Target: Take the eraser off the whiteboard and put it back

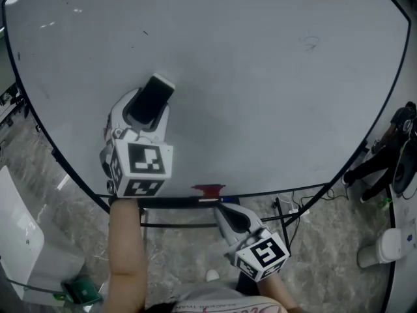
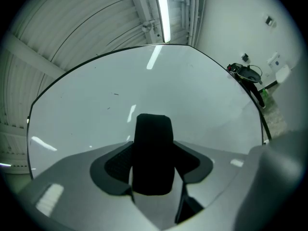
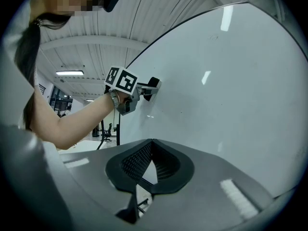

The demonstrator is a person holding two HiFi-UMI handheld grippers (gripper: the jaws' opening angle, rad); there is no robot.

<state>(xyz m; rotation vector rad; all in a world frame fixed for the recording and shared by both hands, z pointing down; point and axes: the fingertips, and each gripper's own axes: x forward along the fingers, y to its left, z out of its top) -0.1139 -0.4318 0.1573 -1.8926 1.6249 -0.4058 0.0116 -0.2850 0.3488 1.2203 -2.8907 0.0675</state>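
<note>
the left gripper (image 2: 153, 150) is spread wide yet seems to pinch the black eraser (image 1: 155, 95) by its sides, with the eraser's far end at the whiteboard (image 1: 273, 77). the right gripper (image 3: 152, 150) is pressed together, empty, low by the board's edge. the hold takes only the near end, so a slanted pull could twist the eraser loose and drop it. whether the pads truly press, and whether the eraser meets the board, is hard to make out.
</note>
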